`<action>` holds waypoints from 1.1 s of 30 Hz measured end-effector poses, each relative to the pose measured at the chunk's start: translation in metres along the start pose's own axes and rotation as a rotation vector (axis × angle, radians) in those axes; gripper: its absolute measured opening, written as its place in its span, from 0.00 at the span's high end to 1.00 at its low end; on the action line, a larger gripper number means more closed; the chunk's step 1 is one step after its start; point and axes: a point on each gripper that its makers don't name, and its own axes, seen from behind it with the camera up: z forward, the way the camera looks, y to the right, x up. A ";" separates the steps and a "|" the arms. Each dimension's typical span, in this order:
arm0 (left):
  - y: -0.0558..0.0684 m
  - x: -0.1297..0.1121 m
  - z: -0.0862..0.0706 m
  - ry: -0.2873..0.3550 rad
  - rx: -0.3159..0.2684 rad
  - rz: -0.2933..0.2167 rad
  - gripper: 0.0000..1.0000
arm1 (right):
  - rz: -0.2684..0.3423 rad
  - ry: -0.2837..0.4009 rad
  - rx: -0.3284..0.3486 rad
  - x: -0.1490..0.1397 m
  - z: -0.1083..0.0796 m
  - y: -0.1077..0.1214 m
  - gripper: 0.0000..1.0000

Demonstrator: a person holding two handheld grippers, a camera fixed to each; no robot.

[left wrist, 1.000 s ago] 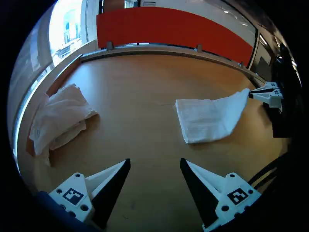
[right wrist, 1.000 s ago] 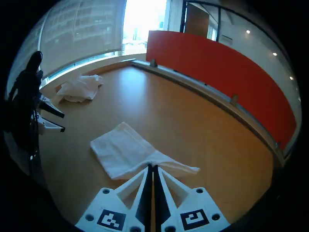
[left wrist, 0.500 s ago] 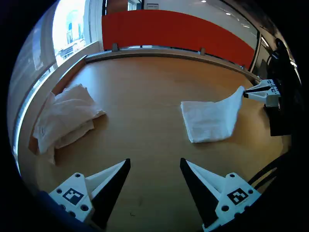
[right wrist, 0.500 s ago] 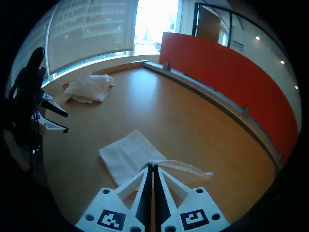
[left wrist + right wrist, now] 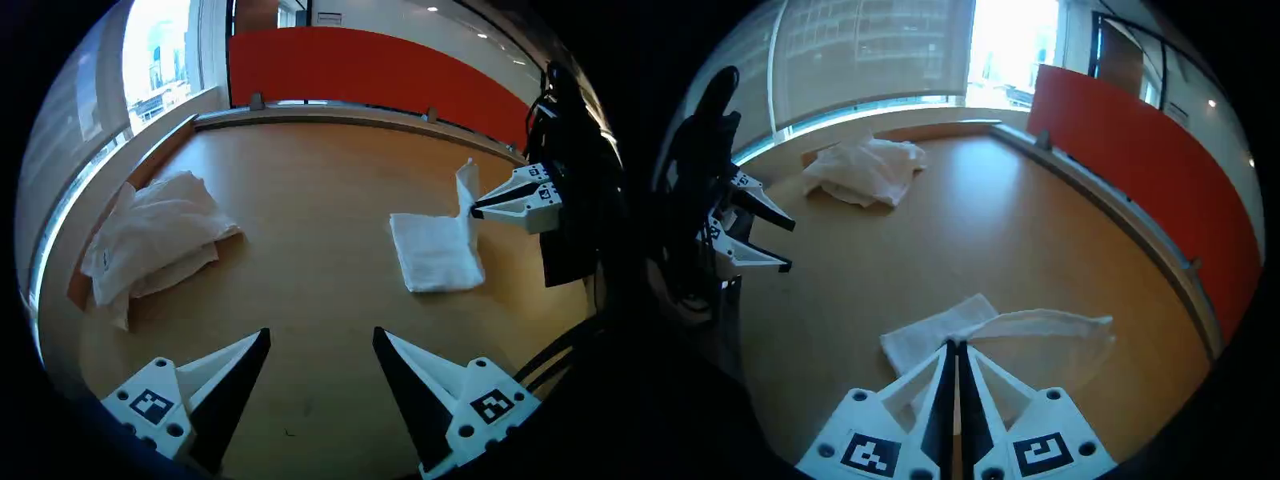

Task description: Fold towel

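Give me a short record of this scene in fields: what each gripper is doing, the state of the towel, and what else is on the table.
Left gripper: open, holding nothing, above the near side of the table
Right gripper: shut on one edge of the towel, lifting it
Towel state: white, partly folded; flat part on the table, held edge raised
Other cloth: crumpled white pile near the window-side edge, apart from the towel
Backdrop: red partition along the table's far edge

Left gripper (image 5: 320,330): fingers were spread wide apart, at the bottom centre of the left gripper view.
Right gripper (image 5: 954,346): fingers were pinched together on the towel (image 5: 1040,324) edge, at the bottom centre of the right gripper view.
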 end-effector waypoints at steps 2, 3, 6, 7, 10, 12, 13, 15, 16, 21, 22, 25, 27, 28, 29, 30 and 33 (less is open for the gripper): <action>-0.002 0.000 -0.002 0.001 0.002 -0.006 0.05 | -0.010 -0.009 0.020 0.000 0.007 -0.008 0.98; -0.003 0.000 -0.002 0.003 0.003 -0.008 0.05 | -0.012 -0.017 0.032 -0.002 0.011 -0.012 0.98; -0.005 0.000 -0.003 0.006 0.008 -0.014 0.05 | -0.016 -0.042 0.069 -0.010 0.025 -0.026 0.98; -0.005 0.000 -0.003 0.006 0.009 -0.016 0.05 | -0.015 -0.052 0.081 -0.014 0.030 -0.030 0.98; -0.006 0.000 -0.003 0.005 0.012 -0.021 0.05 | -0.014 -0.077 0.110 -0.024 0.042 -0.040 0.98; -0.007 0.000 -0.002 0.005 0.014 -0.025 0.05 | -0.015 -0.089 0.121 -0.029 0.047 -0.044 0.98; -0.006 0.000 -0.002 0.004 0.014 -0.026 0.05 | -0.015 -0.092 0.123 -0.030 0.048 -0.044 0.98; -0.006 0.000 -0.001 0.003 0.013 -0.028 0.05 | -0.013 -0.098 0.127 -0.033 0.050 -0.045 0.98; -0.005 0.000 -0.001 0.003 0.013 -0.029 0.05 | -0.011 -0.100 0.127 -0.033 0.050 -0.045 0.98; -0.004 0.000 0.002 -0.002 0.014 -0.023 0.05 | 0.003 -0.107 0.131 -0.035 0.049 -0.044 0.92; -0.004 0.000 0.002 -0.003 0.014 -0.022 0.05 | 0.006 -0.109 0.134 -0.036 0.048 -0.044 0.89; -0.002 0.001 0.003 -0.003 0.013 -0.018 0.04 | 0.011 -0.106 0.141 -0.036 0.046 -0.045 0.71; -0.001 0.002 0.004 -0.003 0.012 -0.017 0.05 | 0.013 -0.102 0.142 -0.036 0.044 -0.045 0.54; -0.001 0.003 0.004 -0.003 0.012 -0.017 0.05 | 0.012 -0.100 0.140 -0.036 0.043 -0.044 0.47; 0.000 0.003 0.005 -0.003 0.012 -0.017 0.05 | 0.011 -0.099 0.137 -0.036 0.042 -0.044 0.47; 0.000 0.004 0.005 -0.003 0.012 -0.017 0.05 | 0.011 -0.098 0.131 -0.037 0.042 -0.043 0.46; 0.001 0.005 0.006 -0.002 0.011 -0.016 0.05 | 0.013 -0.097 0.115 -0.041 0.038 -0.040 0.46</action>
